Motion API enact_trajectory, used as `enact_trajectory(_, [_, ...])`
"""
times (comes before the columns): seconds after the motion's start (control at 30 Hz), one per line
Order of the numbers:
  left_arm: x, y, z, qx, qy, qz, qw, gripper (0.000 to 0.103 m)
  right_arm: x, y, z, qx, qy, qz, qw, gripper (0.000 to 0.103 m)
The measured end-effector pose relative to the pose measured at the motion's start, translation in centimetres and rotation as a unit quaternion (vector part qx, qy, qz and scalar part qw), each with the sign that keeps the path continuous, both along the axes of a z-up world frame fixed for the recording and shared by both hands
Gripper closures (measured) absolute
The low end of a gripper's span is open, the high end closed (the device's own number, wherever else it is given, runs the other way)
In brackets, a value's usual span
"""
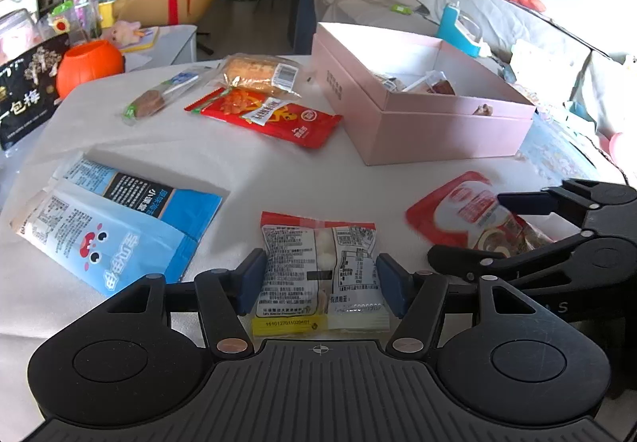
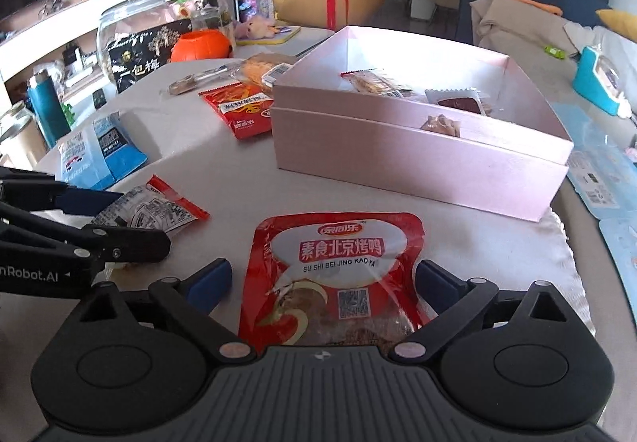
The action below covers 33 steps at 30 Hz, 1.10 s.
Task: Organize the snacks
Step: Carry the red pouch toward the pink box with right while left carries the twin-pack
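A white-and-red snack packet [image 1: 318, 263] lies on the white tablecloth between the blue pads of my left gripper [image 1: 320, 279], which touch both its side edges. In the right wrist view a red roast-duck snack pouch [image 2: 334, 275] lies flat between the fingers of my right gripper [image 2: 324, 283]; the jaws stand open, with a gap at the left pad. The open pink box [image 1: 438, 111] sits beyond both, holding a few wrapped snacks [image 2: 378, 82]. Each gripper shows in the other's view: the right gripper [image 1: 477, 231] and the left gripper [image 2: 139, 221].
Blue snack bags [image 1: 119, 227] lie at the left. A red packet [image 1: 274, 115], a bread pack [image 1: 258, 74] and a slim bar [image 1: 155, 100] lie farther back. An orange pumpkin bucket [image 1: 89, 66], a black bag [image 1: 28, 96] and a glass jar [image 2: 131, 24] stand at the far left edge.
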State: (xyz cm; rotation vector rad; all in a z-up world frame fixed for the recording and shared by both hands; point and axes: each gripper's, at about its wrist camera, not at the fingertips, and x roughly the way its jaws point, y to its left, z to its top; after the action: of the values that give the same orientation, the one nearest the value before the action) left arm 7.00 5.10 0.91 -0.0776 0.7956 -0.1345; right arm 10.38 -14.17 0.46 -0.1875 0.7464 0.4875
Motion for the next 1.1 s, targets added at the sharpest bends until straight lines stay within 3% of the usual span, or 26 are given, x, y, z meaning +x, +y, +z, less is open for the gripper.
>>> enact_trajectory(0.13, [0.0,-0.1,0.0,0.006,0.000,-0.002,1.0000,0.037,-0.6,0.1,0.7,-0.005,0.003,0.026,1.000,0.038])
enact_trajectory(0.27, [0.0,-0.3,-0.1,0.009,-0.001,-0.004,0.9999,0.037,-1.0,-0.4,1.0,-0.031,-0.013,0.011,0.999,0.040])
enact_trajectory(0.7, [0.0,0.0,0.1,0.001,0.015,-0.011,0.9998,0.037,-1.3,-4.6,3.3,-0.004,-0.045,-0.048,0.998,0.041])
enact_trajectory(1.1, [-1.4,-0.6,0.5,-0.013,0.025,-0.017,0.9995,0.038,-2.9,-6.2,3.8,0.022,-0.055,-0.061,0.996,0.041])
